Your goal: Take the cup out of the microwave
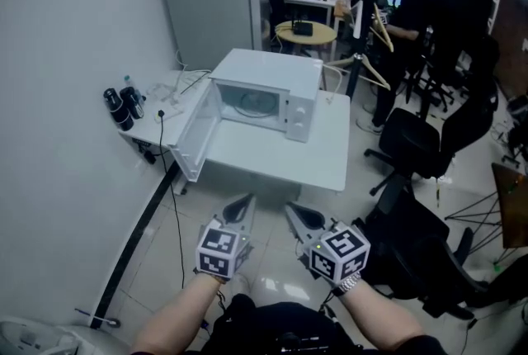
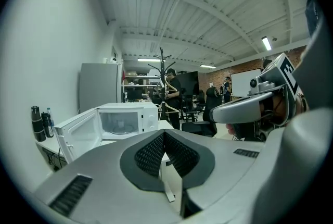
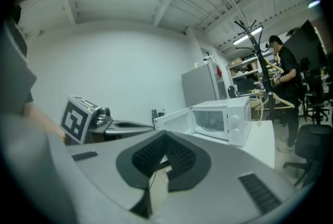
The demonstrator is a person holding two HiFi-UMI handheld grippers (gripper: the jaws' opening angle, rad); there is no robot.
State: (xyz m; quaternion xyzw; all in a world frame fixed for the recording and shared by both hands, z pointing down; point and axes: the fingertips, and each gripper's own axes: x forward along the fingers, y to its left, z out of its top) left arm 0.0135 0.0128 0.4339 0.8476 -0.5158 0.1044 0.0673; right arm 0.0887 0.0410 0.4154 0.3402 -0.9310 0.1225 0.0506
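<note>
Two hand-held grippers hang side by side above a tiled floor, the left gripper (image 1: 246,199) and the right gripper (image 1: 291,208) each clenched on nothing, their dark ribbed pads pressed together at the tips. In the left gripper view and the right gripper view alike, no object sits between the jaws. Ahead of both grippers and well apart from them, a white microwave (image 1: 275,87) stands on a white table (image 1: 285,159). Its door (image 1: 195,135) is swung wide open toward the left gripper's side. The lit cavity faces the grippers and shows a round turntable (image 1: 256,104); the cup itself is too small to make out in any view. Farther ahead and to the left of the left gripper, dark bottles (image 1: 123,106) stand on a low surface against the wall. A grey cabinet (image 1: 213,11) rises beyond the microwave. Ahead and to the right of the right gripper, black office chairs (image 1: 412,140) stand near the table, and a person in dark clothes (image 1: 406,19) stands by a coat stand (image 1: 364,11) in the background.
</note>
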